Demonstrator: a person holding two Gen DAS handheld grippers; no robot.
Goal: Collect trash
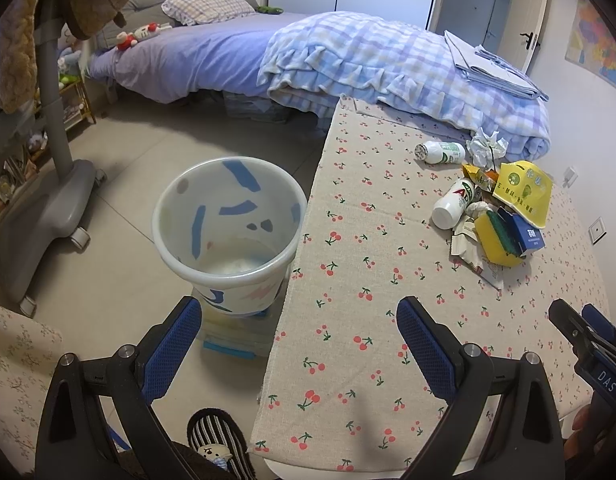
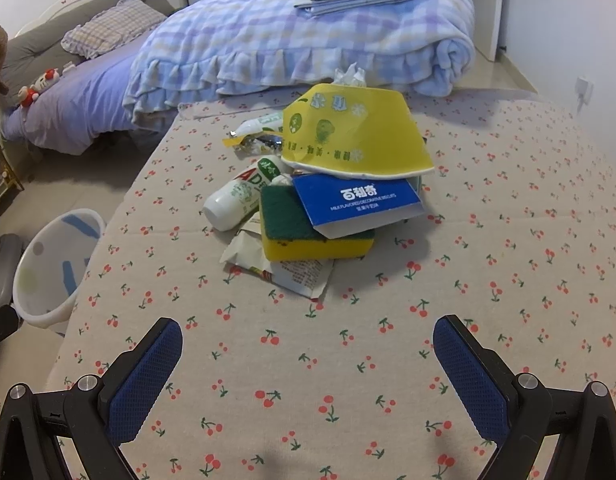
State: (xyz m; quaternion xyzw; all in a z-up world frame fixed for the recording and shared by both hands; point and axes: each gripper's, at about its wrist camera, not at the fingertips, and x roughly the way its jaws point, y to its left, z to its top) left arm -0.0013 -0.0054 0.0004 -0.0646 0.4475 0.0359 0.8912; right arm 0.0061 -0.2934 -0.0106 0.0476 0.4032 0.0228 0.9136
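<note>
Behind the yellow paper bowl (image 2: 356,136), the crumpled tissue (image 2: 350,76) shows only its top. The bowl covers the far edge of the blue box (image 2: 358,200). My right tool (image 1: 588,344) is cut off at the frame edge beside the tabletop (image 1: 368,280).

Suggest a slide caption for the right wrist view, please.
Open right gripper faces a trash pile on the table; bin at left.

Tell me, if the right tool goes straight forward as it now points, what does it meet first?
Probably the torn white wrapper at the pile's near edge, then the yellow sponge. The right tool is open; depth is uncertain.
</note>
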